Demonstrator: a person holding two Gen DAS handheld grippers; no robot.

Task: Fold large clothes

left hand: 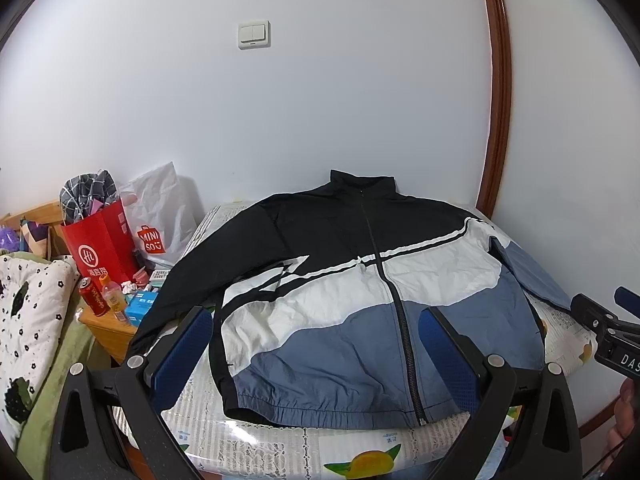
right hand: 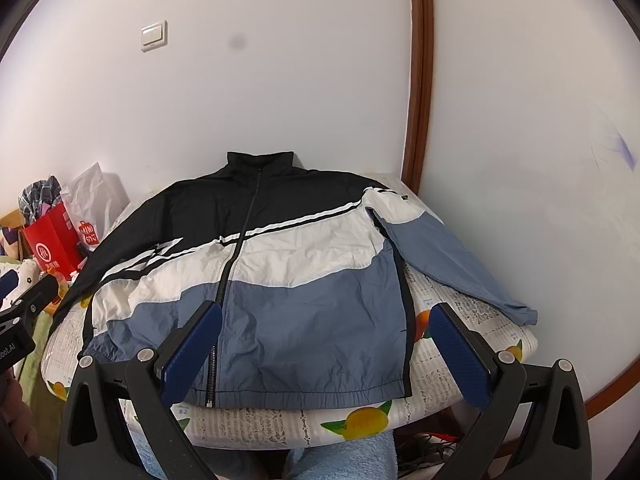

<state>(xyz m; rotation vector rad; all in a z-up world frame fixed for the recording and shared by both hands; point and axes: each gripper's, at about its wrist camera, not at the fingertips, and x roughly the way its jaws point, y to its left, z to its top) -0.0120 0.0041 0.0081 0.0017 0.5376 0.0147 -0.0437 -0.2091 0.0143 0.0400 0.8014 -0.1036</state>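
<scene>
A black, white and blue zip jacket lies flat, front up, on a small table with a lemon-print cloth. Its collar points to the wall and both sleeves are spread out. It also shows in the right wrist view. My left gripper is open and empty, above the jacket's lower left part. My right gripper is open and empty, above the jacket's lower right part. The blue right sleeve runs to the table's right edge. The black left sleeve hangs off the left edge.
A red paper bag, a white shopping bag, a red can and a bottle crowd a wooden stand at left. A white wall stands behind, with a brown door frame at right. A floral quilt lies left.
</scene>
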